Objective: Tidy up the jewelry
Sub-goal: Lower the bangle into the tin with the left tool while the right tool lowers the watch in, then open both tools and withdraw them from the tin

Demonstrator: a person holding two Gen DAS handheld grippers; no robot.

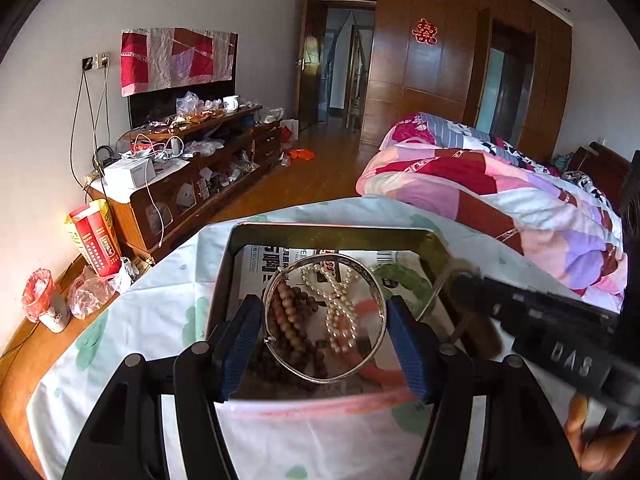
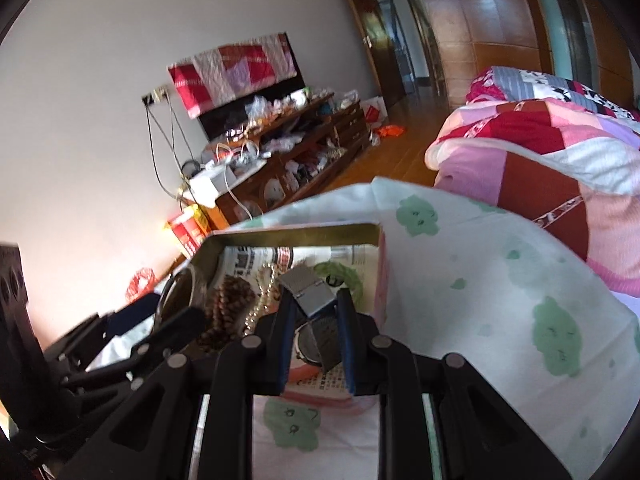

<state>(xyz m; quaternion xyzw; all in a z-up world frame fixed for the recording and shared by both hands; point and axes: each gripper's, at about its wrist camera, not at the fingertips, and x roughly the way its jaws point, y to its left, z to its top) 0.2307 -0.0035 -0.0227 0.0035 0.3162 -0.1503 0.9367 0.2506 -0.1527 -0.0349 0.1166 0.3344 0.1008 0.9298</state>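
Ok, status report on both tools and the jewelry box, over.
Left tool shut on silver bangle, above the tin box. Right tool shut on mesh-band watch. Wooden beads, pearls tangled underneath.

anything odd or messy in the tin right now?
Yes. In the tin, the wooden beads, pearl strand and a pink bangle lie heaped and overlapping, not sorted. The left gripper holds a silver bangle; the right gripper holds a watch.
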